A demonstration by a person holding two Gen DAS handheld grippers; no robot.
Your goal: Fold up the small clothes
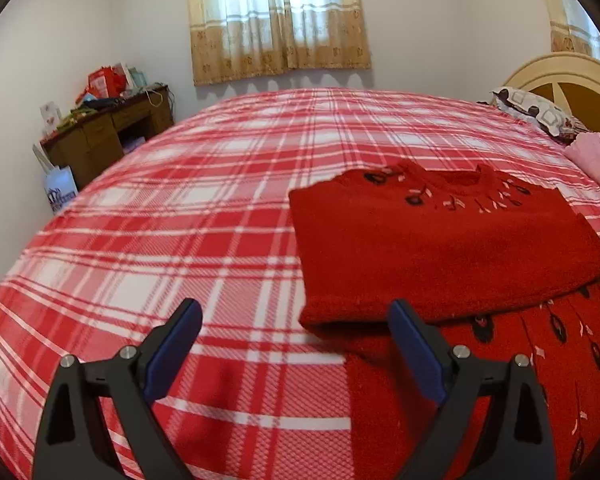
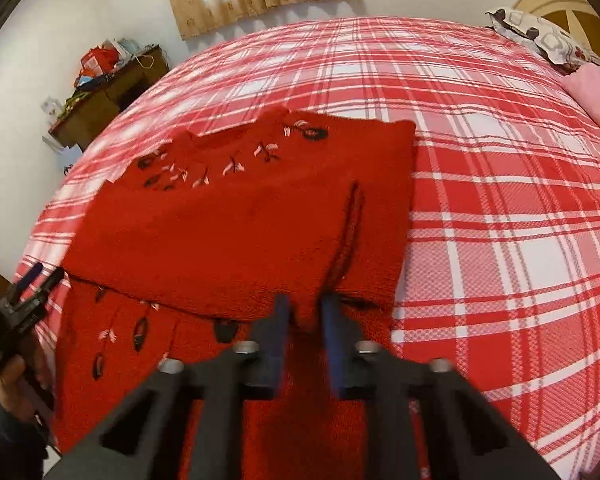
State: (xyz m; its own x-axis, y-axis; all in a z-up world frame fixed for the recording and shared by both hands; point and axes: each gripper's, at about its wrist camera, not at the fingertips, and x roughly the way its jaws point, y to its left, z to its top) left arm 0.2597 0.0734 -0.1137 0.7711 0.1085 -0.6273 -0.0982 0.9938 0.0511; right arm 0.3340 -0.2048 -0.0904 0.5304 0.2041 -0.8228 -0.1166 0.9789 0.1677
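Observation:
A red knitted sweater (image 1: 440, 248) with dark and pink embroidery lies on the plaid bedspread (image 1: 180, 200), its upper half folded down over the lower part. My left gripper (image 1: 296, 316) is open above the bedspread at the sweater's near left corner; its right finger overlaps the folded edge and nothing is between the pads. In the right wrist view the sweater (image 2: 228, 232) fills the middle, and my right gripper (image 2: 306, 312) is shut on a bunch of its red fabric at the near edge of the fold. The left gripper (image 2: 36, 276) shows at far left, held by a hand.
The bedspread (image 2: 500, 200) stretches wide to the right. A cluttered wooden desk (image 1: 108, 128) and a paper bag (image 1: 60, 192) stand by the far left wall. A patterned pillow (image 1: 540, 114), pink cloth (image 1: 596, 156) and the headboard (image 1: 572, 84) are at the right.

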